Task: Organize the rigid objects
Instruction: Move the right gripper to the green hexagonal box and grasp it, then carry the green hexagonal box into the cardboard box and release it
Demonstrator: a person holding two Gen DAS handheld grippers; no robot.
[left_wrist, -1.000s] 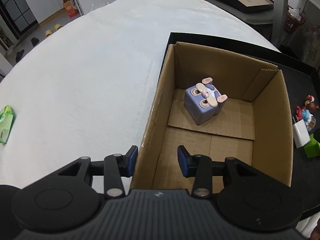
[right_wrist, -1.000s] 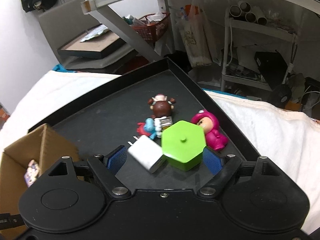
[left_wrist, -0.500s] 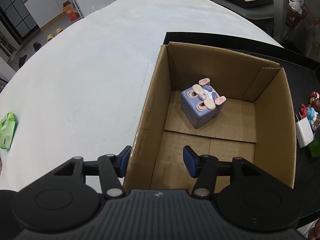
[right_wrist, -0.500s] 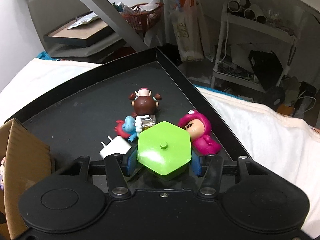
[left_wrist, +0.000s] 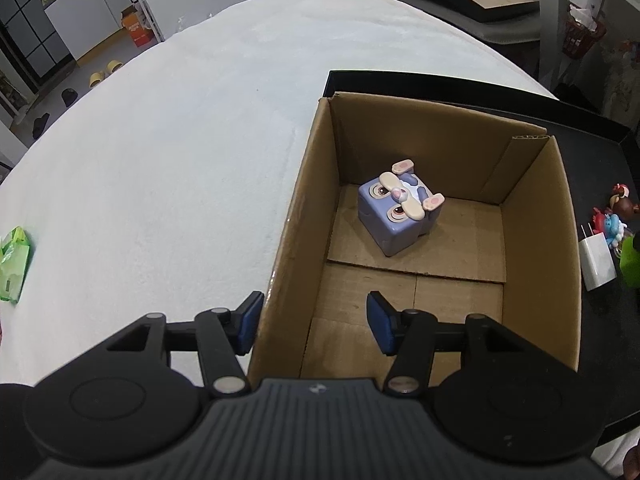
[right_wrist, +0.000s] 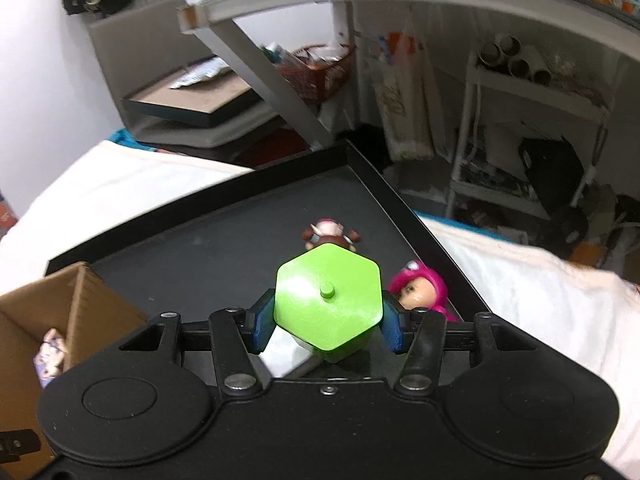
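**Operator:** What is found at the left side of the work area?

**Technician:** The left claw (left_wrist: 312,322) is held with its jaws apart and nothing between them; they straddle the near-left wall of the cardboard box (left_wrist: 532,280). Inside the box, toward the far wall, one purple cube toy (left_wrist: 398,216) is seen resting on the floor flap. The box stands partly on the black tray (right_wrist: 224,240), which lies on the white-covered bench (left_wrist: 160,140).

**Operator:** And the item in hand?

**Technician:** The green hexagonal piece (right_wrist: 328,304) is clamped in the right claw (right_wrist: 328,320), one blue pad (right_wrist: 262,322) pressed against each of two opposite flat sides. It appears to be lifted clear of the tray, to the right of the box.

**Operator:** How is the piece expected to handle?

**Technician:** It is judged to be moulded plastic: stiff, light, glossy and therefore somewhat slippery. The parallel flats are the correct surfaces to be gripped; corners and the small top knob (right_wrist: 327,291) are to be avoided. Moderate pressure should suffice; crushing is unlikely.

**Operator:** What lies to the right?

**Technician:** A brown-haired figurine (right_wrist: 330,234) is partly hidden behind the piece, and a pink-hooded figurine (right_wrist: 418,290) lies just beside the right pad. Contact with it is to be avoided.
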